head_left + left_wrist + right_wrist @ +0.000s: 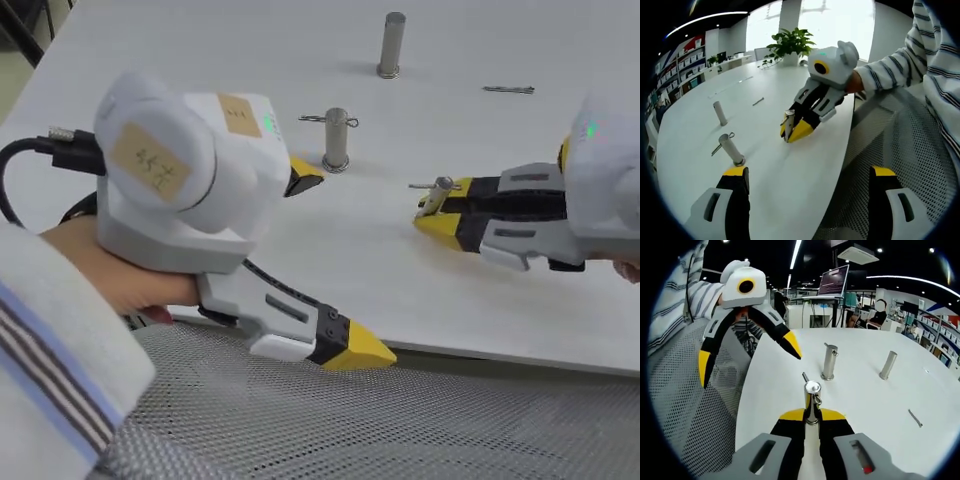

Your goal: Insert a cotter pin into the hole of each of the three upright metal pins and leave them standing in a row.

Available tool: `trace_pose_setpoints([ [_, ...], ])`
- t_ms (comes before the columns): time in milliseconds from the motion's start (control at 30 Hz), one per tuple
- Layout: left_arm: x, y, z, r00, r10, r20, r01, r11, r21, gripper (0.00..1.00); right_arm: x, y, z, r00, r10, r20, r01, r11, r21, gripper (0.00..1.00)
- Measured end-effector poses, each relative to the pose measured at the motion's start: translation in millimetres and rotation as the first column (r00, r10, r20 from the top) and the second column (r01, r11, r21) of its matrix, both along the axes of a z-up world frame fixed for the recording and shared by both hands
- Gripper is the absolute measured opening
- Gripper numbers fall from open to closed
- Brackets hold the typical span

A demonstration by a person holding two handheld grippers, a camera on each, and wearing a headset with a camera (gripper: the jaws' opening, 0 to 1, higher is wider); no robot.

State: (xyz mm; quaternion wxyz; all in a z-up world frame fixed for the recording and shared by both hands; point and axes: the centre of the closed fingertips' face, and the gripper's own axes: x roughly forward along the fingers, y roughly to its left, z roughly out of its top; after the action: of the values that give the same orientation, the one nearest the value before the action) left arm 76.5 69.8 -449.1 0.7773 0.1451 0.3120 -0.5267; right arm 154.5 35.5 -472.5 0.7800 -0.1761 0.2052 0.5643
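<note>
Left gripper (335, 264) in a sleeved hand (120, 275), jaws spread wide, right gripper (432, 218) level, jaws pinched on a metal pin (436, 196)

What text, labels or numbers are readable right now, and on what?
No text reads clearly.
Tan stickers on the left gripper: handwritten marks, too blurred to read.
Monitor in the background: lines of text, too small to read.
</note>
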Motion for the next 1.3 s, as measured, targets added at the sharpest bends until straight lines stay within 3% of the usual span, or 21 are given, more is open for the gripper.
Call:
trace_pose_setpoints([
  [133,0.5,0.6,1.1,1.000,-0.007,0.009,0.007,1.000,0.008,0.99,20.7,-5.8,2.2,0.994,-0.100,-0.037,0.101,0.995,0.021,0.04],
  [200,1.3,0.7,1.8,1.000,-0.007,0.013,0.006,1.000,0.007,0.99,32.6,-9.1,0.8,0.995,-0.098,-0.001,0.098,0.995,0.000,0.04],
  [467,3.5,3.1,0.3,1.000,0.007,0.013,-0.007,1.000,0.010,0.99,46.2,-15.4,-5.1,0.988,-0.156,-0.003,0.156,0.988,-0.005,0.04],
  [933,1.9,5.6,-3.8,1.000,0.024,-0.013,-0.024,1.000,0.013,0.99,43.6,-19.3,-16.6,0.980,-0.196,-0.015,0.196,0.981,-0.014,0.04],
  [1200,1.2,5.7,-4.9,0.999,0.031,-0.019,-0.030,0.999,0.017,0.99,44.5,-20.4,-16.1,0.979,-0.200,-0.027,0.201,0.980,0.014,0.04],
  [1300,1.3,5.7,-5.0,0.998,0.052,-0.044,-0.052,0.999,0.001,0.99,45.8,-20.2,-17.1,0.982,-0.186,-0.019,0.187,0.982,0.015,0.04],
])
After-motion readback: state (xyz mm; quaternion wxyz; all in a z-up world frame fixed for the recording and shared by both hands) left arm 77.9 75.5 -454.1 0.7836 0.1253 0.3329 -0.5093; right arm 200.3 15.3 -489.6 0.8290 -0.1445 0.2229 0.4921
